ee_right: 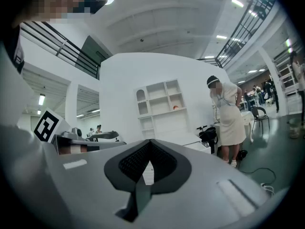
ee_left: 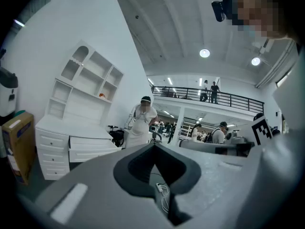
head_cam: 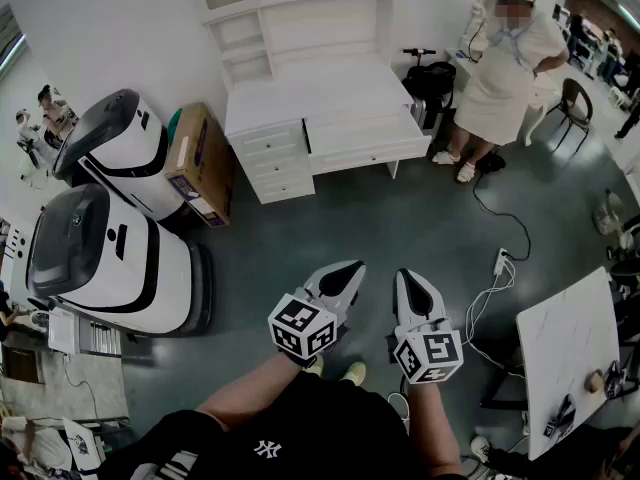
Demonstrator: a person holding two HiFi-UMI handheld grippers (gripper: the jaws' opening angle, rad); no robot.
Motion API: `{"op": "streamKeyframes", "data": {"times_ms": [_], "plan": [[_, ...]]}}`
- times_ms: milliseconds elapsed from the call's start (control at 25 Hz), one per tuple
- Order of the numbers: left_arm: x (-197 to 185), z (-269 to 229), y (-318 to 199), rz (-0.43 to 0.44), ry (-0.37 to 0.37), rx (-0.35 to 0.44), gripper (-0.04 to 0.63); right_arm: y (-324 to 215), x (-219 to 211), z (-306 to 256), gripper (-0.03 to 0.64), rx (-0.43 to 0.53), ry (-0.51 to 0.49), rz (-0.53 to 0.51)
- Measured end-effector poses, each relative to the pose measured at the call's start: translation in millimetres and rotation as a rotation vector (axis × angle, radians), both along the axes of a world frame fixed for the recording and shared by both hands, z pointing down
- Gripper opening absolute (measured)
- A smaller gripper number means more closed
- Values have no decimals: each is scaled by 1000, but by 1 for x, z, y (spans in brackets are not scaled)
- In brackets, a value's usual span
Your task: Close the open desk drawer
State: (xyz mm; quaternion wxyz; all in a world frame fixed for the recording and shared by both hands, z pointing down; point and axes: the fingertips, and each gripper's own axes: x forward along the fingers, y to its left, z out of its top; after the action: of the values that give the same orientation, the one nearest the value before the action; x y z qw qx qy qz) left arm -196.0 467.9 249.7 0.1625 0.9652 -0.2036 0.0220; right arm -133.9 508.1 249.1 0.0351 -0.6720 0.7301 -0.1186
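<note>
Ahead, open drawer [head_cam: 365, 136] well apart from left claw [head_cam: 349, 268], right claw [head_cam: 405, 277]; both pinched together, empty.

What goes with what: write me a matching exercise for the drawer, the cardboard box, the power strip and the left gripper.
1. drawer
2. cardboard box
3. power strip
4. left gripper

A. lying on the floor
B. fingers shut, empty
C. pulled out of the white desk
D. standing left of the desk in the head view

Pairs: 1-C, 2-D, 3-A, 4-B
</note>
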Motion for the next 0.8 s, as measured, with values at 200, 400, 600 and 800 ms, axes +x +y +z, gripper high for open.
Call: {"op": "streamKeyframes", "data": {"times_ms": [200,400,600,800], "plan": [[3,0,3,-6,3,3,0,3,0,1,21,2,7,-10],[7,0,8,3,3,4,0,6,2,2,21,2,6,-15],[14,6,6,8,0,-18,0,8,9,-2,23,36,-51,-26],[23,20,4,-11,-18,-41,0,13,25,7,23,40,-96,-17]]}}
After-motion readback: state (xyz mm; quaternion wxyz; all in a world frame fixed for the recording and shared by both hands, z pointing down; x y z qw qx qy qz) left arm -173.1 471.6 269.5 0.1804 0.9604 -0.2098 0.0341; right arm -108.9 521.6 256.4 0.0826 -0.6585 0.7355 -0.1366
